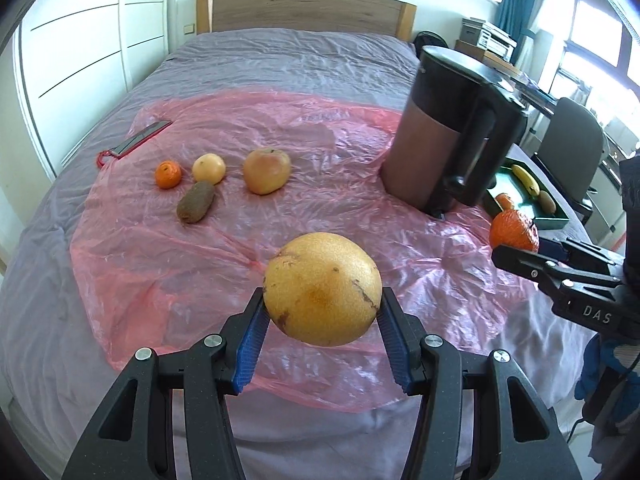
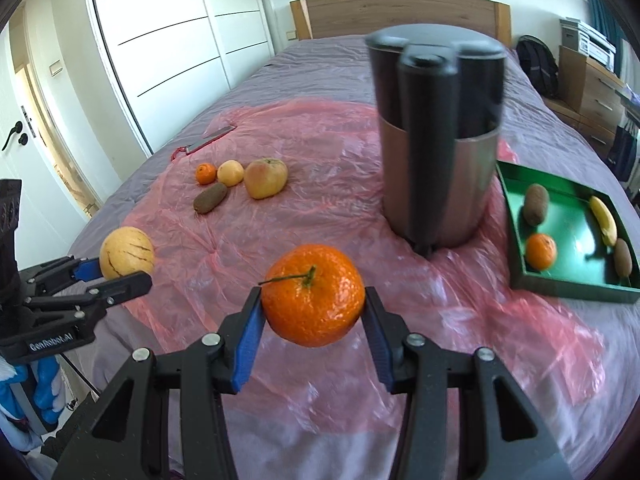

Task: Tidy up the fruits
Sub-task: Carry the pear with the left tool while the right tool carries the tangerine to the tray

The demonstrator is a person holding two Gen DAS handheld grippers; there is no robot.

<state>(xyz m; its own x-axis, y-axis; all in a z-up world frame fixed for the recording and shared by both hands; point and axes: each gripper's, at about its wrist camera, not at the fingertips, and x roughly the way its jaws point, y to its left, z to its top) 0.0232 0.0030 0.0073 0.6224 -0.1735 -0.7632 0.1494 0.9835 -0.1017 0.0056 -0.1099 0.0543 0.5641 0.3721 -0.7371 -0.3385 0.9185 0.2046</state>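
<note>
My left gripper is shut on a big yellow pear-like fruit, held above the pink plastic sheet; the same fruit shows at the left of the right wrist view. My right gripper is shut on an orange mandarin, also lifted off the sheet and visible as the mandarin at the right of the left wrist view. A green tray at the right holds a kiwi, a small mandarin, a banana and another kiwi.
On the sheet farther back lie a small mandarin, a pale yellow fruit, a kiwi and an apple. A tall dark juicer jug stands between the fruits and the tray. A red-handled knife lies at the far left.
</note>
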